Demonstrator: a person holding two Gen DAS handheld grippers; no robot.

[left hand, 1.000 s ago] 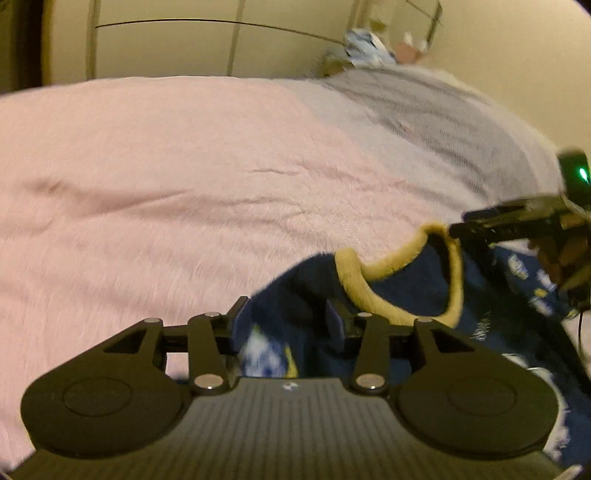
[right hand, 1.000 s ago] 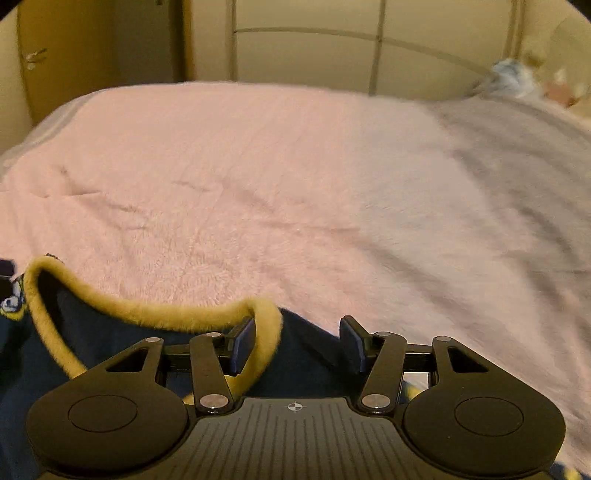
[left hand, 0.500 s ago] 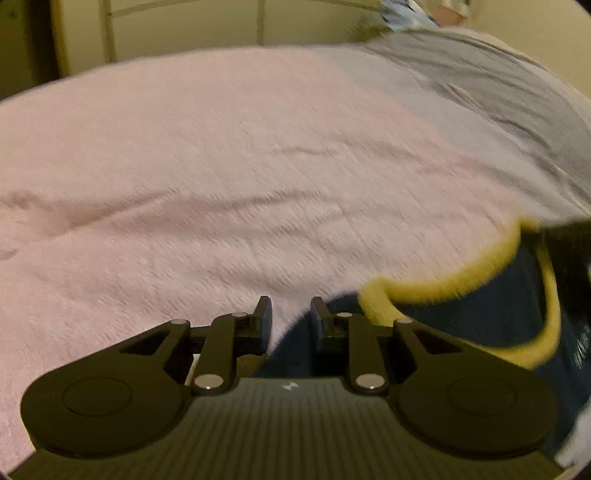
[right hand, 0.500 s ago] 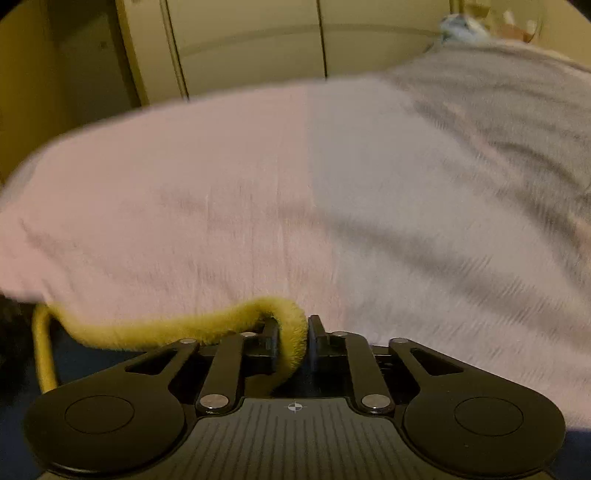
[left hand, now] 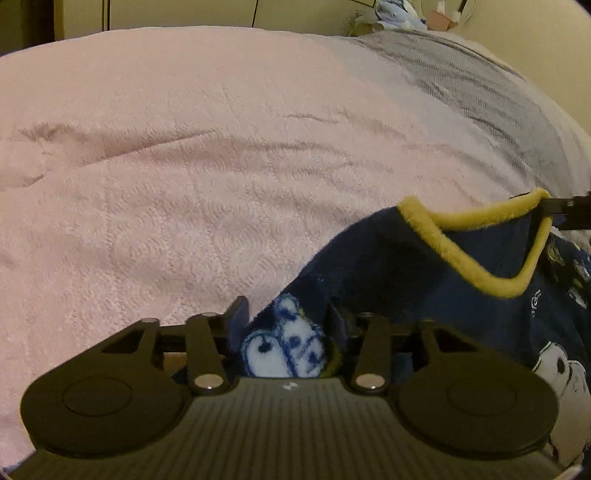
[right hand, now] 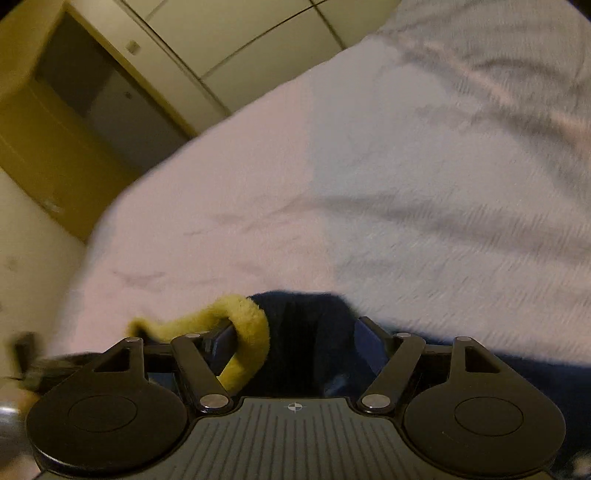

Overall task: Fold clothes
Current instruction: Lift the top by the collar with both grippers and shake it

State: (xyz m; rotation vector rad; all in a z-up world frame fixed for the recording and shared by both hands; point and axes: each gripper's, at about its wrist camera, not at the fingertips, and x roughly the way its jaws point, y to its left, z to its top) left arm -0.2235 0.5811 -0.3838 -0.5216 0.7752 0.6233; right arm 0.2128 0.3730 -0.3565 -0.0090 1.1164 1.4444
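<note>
A navy fleece garment (left hand: 388, 266) with a yellow collar trim (left hand: 465, 258) and white cartoon prints lies on the bed at the lower right. My left gripper (left hand: 288, 317) has its jaws spread, with a fold of the printed cloth lying between them. My right gripper (right hand: 295, 332) is wide open, with the yellow trim (right hand: 247, 332) and navy cloth (right hand: 306, 321) loose between its fingers. The right gripper's tip (left hand: 569, 212) shows at the collar's far corner in the left wrist view.
A pink fleece blanket (left hand: 203, 166) covers most of the bed, with a grey blanket (left hand: 472, 85) at the far right. Cream wardrobe doors (right hand: 240, 40) and a yellow door frame (right hand: 44, 122) stand beyond the bed. Small items (left hand: 399, 16) sit by the headboard.
Both grippers closed on the cloth half a second ago and have opened again. The right wrist view has tilted and swung left. The collar now stands raised in the left wrist view.
</note>
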